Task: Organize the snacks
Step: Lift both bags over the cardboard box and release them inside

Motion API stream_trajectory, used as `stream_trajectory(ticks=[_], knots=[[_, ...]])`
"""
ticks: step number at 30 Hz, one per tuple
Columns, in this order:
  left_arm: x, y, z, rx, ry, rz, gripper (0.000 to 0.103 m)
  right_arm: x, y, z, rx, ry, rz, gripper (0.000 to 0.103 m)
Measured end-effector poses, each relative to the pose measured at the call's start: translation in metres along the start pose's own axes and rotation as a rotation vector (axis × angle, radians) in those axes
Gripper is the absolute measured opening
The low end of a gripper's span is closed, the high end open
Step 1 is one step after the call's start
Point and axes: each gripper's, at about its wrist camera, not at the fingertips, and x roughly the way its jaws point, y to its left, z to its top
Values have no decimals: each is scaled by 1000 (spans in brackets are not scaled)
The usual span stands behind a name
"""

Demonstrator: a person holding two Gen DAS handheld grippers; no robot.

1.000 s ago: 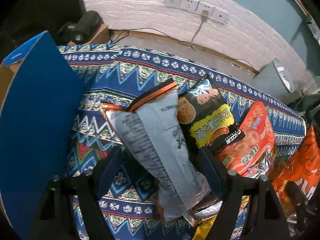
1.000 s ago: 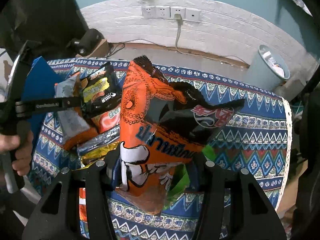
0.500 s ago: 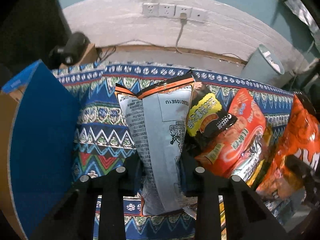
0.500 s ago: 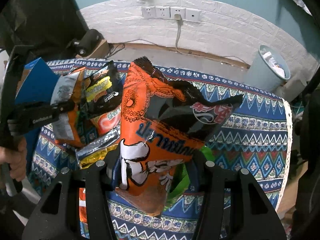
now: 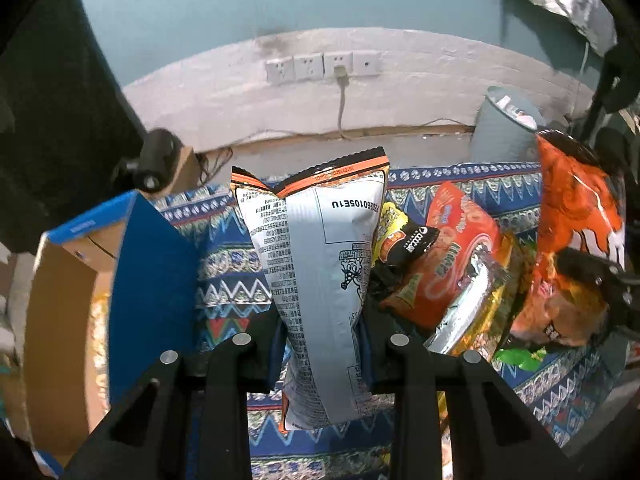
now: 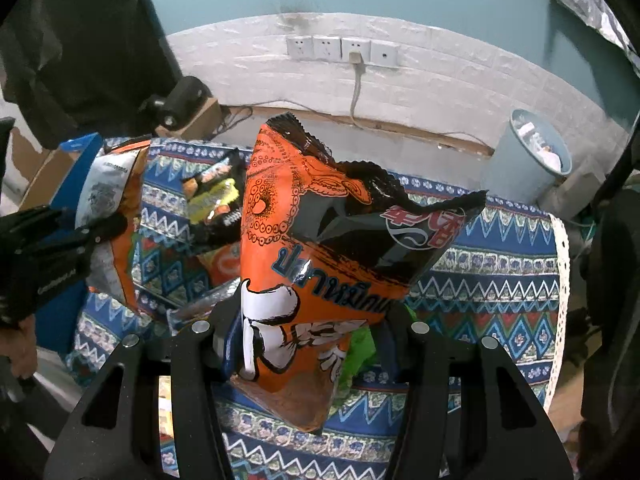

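My left gripper (image 5: 322, 344) is shut on a grey-white snack bag with orange trim (image 5: 320, 272) and holds it upright above the patterned cloth; the bag also shows in the right wrist view (image 6: 108, 208). My right gripper (image 6: 312, 340) is shut on an orange and black chip bag (image 6: 320, 256), lifted off the table; it shows at the right of the left wrist view (image 5: 572, 240). A pile of snacks lies on the cloth: a red-orange bag (image 5: 452, 264), a black and yellow bag (image 5: 400, 236), a silver packet (image 5: 468, 308). A green packet (image 6: 360, 344) lies under the orange bag.
An open blue cardboard box (image 5: 100, 288) stands at the table's left edge. The patterned tablecloth (image 6: 500, 288) runs to a lace edge on the right. A grey bin (image 6: 528, 160) stands on the floor beyond the table, below a wall with sockets (image 6: 344, 50).
My left gripper closed on the grey-white bag and lifted it upright off the pile. My right gripper kept its hold on the orange bag and rose a little.
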Motion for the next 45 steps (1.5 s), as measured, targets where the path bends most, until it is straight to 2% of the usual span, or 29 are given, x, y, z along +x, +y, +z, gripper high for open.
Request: stream_trajectory(ticks=[6, 18, 26, 31, 45], knots=[[-28, 6, -6, 42, -60, 19, 30, -15, 13, 2, -23, -28, 15, 53], [-75, 30, -20, 31, -135, 14, 30, -40, 47, 9, -67, -82, 60, 53], [-103, 49, -29, 33, -213, 52, 30, -48, 71, 18, -100, -109, 82, 53], [-112, 67, -35, -2, -225, 50, 30, -53, 92, 25, -127, -127, 103, 53], [-128, 126, -56, -101, -255, 101, 30, -49, 162, 45, -211, -134, 190, 53]])
